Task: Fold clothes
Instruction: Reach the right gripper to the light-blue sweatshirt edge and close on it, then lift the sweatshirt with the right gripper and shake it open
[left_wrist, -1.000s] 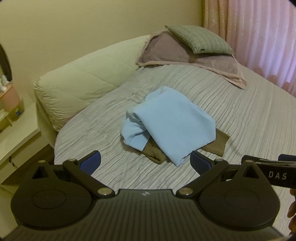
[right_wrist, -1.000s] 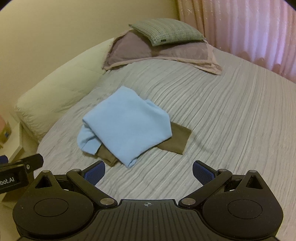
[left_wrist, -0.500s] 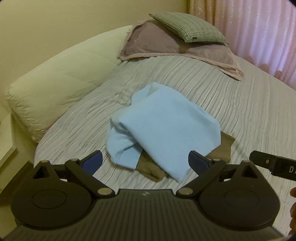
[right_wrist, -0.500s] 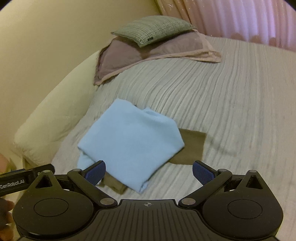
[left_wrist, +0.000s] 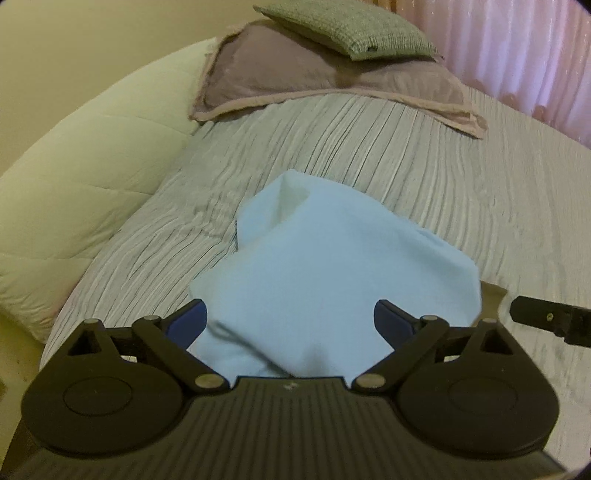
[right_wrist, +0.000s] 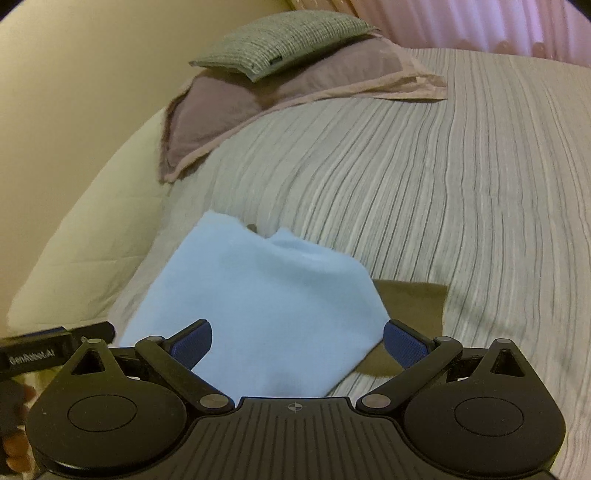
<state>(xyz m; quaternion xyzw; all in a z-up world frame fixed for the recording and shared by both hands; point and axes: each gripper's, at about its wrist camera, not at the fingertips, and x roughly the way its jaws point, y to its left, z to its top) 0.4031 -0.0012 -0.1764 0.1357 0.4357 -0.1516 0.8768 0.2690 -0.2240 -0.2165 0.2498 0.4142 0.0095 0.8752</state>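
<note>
A light blue garment (left_wrist: 332, 266) (right_wrist: 258, 302) lies loosely bunched on the striped grey bedspread (left_wrist: 424, 162) (right_wrist: 443, 184). It partly covers a brown garment (right_wrist: 410, 299) (left_wrist: 493, 295), of which only the right edge shows. My left gripper (left_wrist: 290, 321) hovers open just above the blue garment's near edge, holding nothing. Over the blue garment's near right corner my right gripper (right_wrist: 297, 341) is open too, and empty. Its tip (left_wrist: 546, 319) shows at the right in the left wrist view; the left gripper's body (right_wrist: 55, 349) shows at the left in the right wrist view.
Stacked pillows, a green one (left_wrist: 351, 29) (right_wrist: 284, 40) on a mauve one (left_wrist: 314, 77) (right_wrist: 258, 96), lie at the head of the bed. A cream quilted duvet roll (left_wrist: 81, 184) (right_wrist: 85, 243) lines the left side. Pink curtains (left_wrist: 517, 48) hang behind.
Both grippers have moved forward and down toward the clothes, which now fill the space between the fingers. Both stayed open. The garments have not moved.
</note>
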